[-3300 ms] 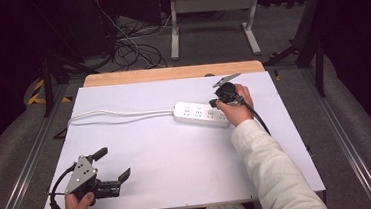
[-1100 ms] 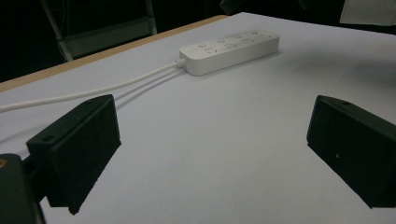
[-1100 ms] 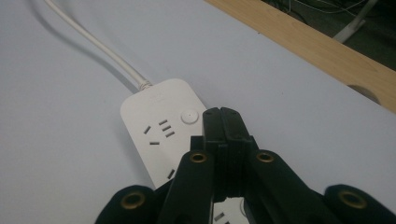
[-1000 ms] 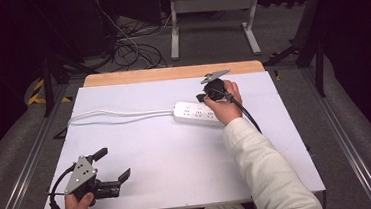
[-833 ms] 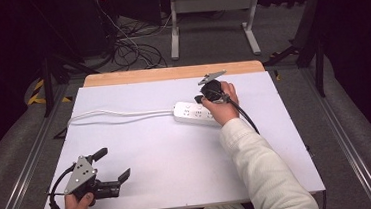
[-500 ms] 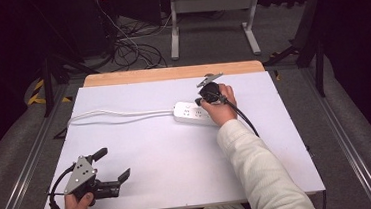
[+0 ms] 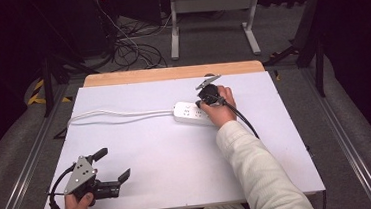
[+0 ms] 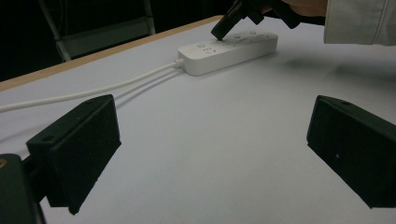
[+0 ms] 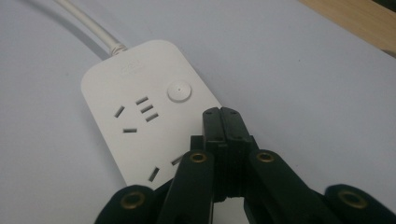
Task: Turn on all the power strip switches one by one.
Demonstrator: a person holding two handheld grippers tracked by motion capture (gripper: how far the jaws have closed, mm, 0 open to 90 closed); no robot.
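Power strip (image 7: 194,113) lies white toward the far side of the worktop (image 7: 178,170), its cable (image 7: 119,113) running off to the left. Right tongs (image 9: 222,114), pressed together and empty, have come down over its top near the round switch (image 9: 179,90), likely to press it. Left tongs (image 7: 112,163) rest spread at the near corner. Beyond lies a dark room with tangled floor cables (image 7: 136,48).

White-topped table (image 7: 178,160), wooden far edge; white power strip (image 7: 190,113) lying on it, cord (image 7: 119,114) trailing left.
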